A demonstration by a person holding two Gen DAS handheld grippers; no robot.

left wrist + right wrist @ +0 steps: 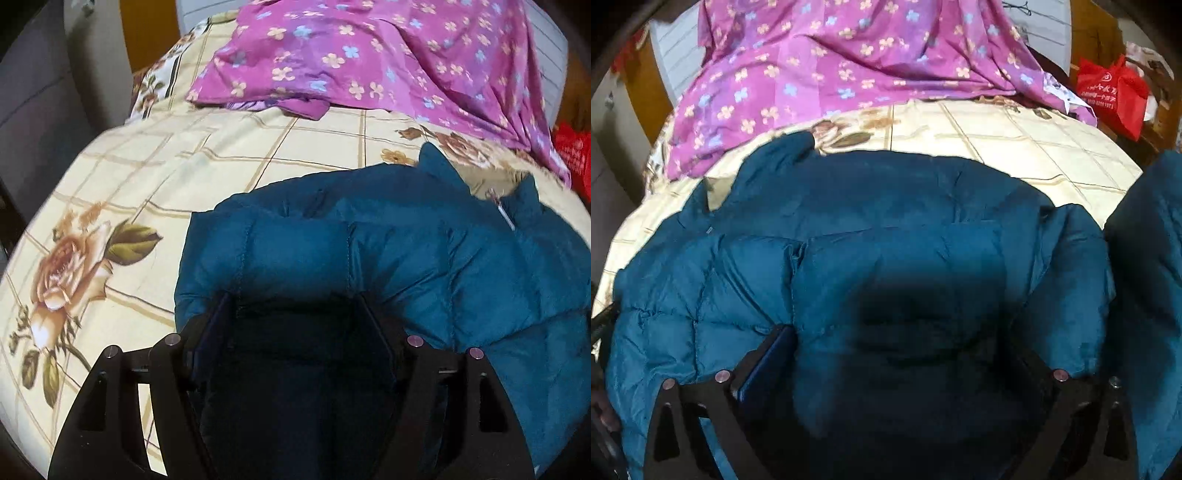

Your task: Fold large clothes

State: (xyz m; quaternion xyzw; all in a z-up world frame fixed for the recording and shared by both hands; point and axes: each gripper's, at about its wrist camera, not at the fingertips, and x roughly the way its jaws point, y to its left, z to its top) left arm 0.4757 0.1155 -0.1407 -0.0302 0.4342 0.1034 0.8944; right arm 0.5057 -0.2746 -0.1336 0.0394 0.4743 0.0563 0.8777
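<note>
A teal quilted puffer jacket (424, 251) lies on the bed with its collar and zipper toward the far right. It fills the lower part of the right wrist view (886, 229). My left gripper (295, 299) has a thick fold of the jacket's left edge between its fingers. My right gripper (905, 332) has a bulky fold of the jacket between its wide-set fingers; its right finger is mostly buried in the fabric. Another part of the jacket hangs at the right edge (1148, 258).
The bed has a cream sheet (166, 173) with brown grid lines and roses. A purple flowered quilt (369, 55) lies heaped at the far end. A red bag (1115, 92) sits past the bed's right side. Grey furniture (33, 92) stands at the left.
</note>
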